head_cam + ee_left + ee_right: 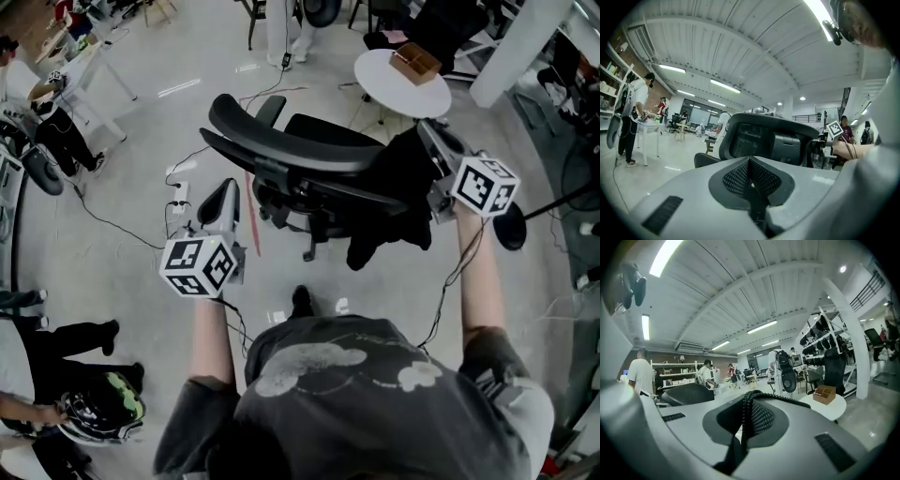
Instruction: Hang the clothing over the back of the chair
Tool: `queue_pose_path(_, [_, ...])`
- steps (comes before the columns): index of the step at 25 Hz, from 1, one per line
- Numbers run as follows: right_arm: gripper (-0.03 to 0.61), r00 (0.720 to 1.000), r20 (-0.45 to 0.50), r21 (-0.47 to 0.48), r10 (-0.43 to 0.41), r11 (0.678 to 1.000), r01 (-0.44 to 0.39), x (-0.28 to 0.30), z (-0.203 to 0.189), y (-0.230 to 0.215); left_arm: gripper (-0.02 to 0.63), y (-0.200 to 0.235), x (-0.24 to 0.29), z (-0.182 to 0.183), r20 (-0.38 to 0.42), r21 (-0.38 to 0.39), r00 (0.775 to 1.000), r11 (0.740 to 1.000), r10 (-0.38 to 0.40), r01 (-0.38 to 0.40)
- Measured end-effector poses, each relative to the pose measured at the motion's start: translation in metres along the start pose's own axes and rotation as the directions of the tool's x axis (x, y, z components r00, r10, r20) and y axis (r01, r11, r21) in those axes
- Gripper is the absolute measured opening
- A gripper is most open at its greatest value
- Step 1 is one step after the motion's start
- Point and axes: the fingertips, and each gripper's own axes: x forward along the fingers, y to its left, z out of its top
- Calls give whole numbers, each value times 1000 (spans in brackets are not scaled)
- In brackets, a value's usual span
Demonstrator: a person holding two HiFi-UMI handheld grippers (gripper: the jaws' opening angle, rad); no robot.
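A black office chair stands in front of me with its curved backrest toward me; it also fills the middle of the left gripper view. Black clothing hangs in a bunch beside the chair's right side, below my right gripper, which is shut on it. In the right gripper view a dark braided edge of the clothing runs between the closed jaws of that gripper. My left gripper is left of the chair, shut, with nothing held; its pads meet.
A round white table with a wooden box stands behind the chair. Cables and a power strip lie on the floor at left. People stand at the left edge and near desks farther off. A white pillar rises at the back right.
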Motion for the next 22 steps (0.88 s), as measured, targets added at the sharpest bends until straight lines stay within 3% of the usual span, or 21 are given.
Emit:
queue_pose_path(11, [-6,987,60,-123,149,982,-141,92,91,50,2,52,33,54,80,26,997,1000,2,-4])
queue_pose_path(22, [-6,922,165,-216,349,925,-311,96,155,139,2,66,41,87,153,54,988,998,-26,18])
